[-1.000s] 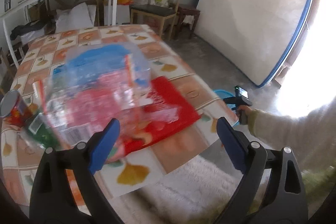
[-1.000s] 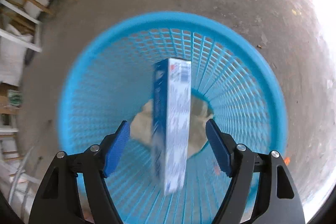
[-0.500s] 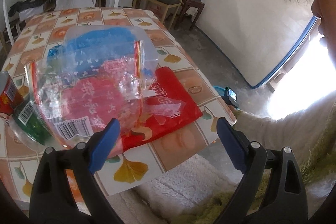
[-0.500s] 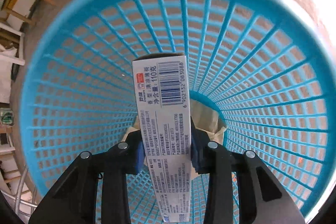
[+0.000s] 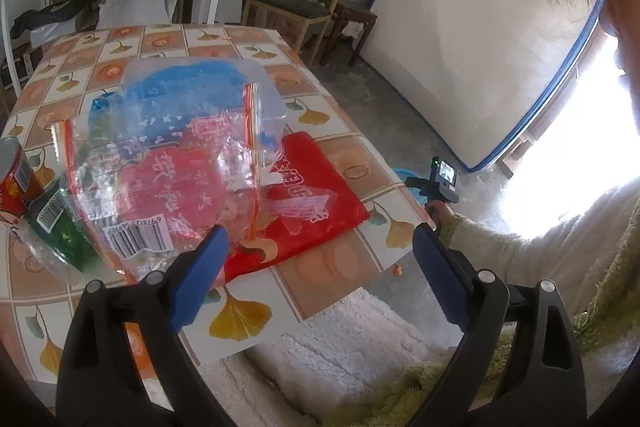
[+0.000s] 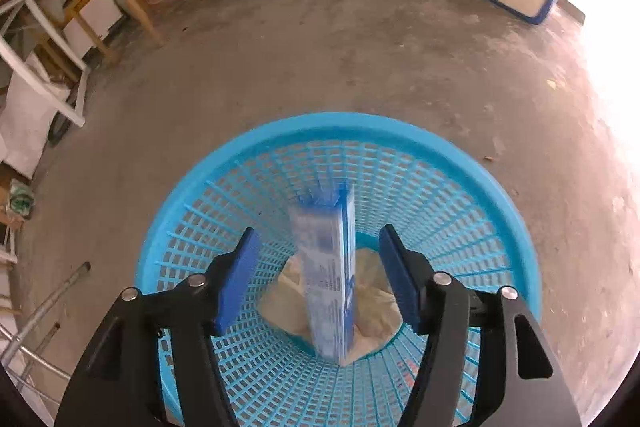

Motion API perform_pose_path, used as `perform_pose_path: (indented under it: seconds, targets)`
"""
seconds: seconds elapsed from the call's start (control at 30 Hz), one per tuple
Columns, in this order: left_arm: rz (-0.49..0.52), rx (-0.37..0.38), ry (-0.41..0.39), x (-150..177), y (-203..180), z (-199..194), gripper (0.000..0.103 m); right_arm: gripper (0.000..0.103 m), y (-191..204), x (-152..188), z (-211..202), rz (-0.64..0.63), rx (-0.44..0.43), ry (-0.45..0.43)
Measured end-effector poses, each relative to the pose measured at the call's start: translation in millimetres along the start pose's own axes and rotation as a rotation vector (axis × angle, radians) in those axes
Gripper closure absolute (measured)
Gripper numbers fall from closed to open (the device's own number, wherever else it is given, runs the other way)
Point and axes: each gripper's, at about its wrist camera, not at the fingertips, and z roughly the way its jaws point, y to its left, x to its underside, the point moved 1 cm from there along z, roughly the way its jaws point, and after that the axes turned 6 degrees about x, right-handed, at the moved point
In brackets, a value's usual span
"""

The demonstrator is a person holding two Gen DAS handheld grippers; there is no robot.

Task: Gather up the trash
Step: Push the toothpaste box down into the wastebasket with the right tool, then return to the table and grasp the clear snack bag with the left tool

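- Half a second ago the right hand-held gripper [image 6: 320, 263] was pinching the blue-and-white carton [image 6: 330, 275]; its jaws are now spread and it sits higher, with the carton loose between them, upright and motion-blurred, touching neither pad.
- On the concrete floor [image 6: 320, 59], the blue mesh basket [image 6: 192, 187] fills the lower half of the right wrist view; the carton stands inside it over crumpled pale paper [image 6: 288, 303] at the bottom.
- At the counter [image 5: 248, 315], covered in a leaf-patterned tile cloth, the left hand-held gripper [image 5: 320, 267] hangs over the near edge with jaws spread wide, gripping nothing.
- Just at 11 o'clock from its left pad, a crinkled clear plastic bag [image 5: 168, 155] with blue and red print and a barcode lies partly over a flat red packet [image 5: 320, 203].
- At 9 o'clock of the bag, a green bottle [image 5: 64, 231] and a red can [image 5: 16, 179] sit by the counter's left side.
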Motion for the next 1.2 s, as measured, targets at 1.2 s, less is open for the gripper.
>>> perform_pose_path:
  seconds: [1.2]
  targets:
    - [-0.196,-0.264,-0.308,81.7,72.3,-83.7,0.014,0.007,311.1,225.0,-480.0,-1.033,-0.967,-0.291]
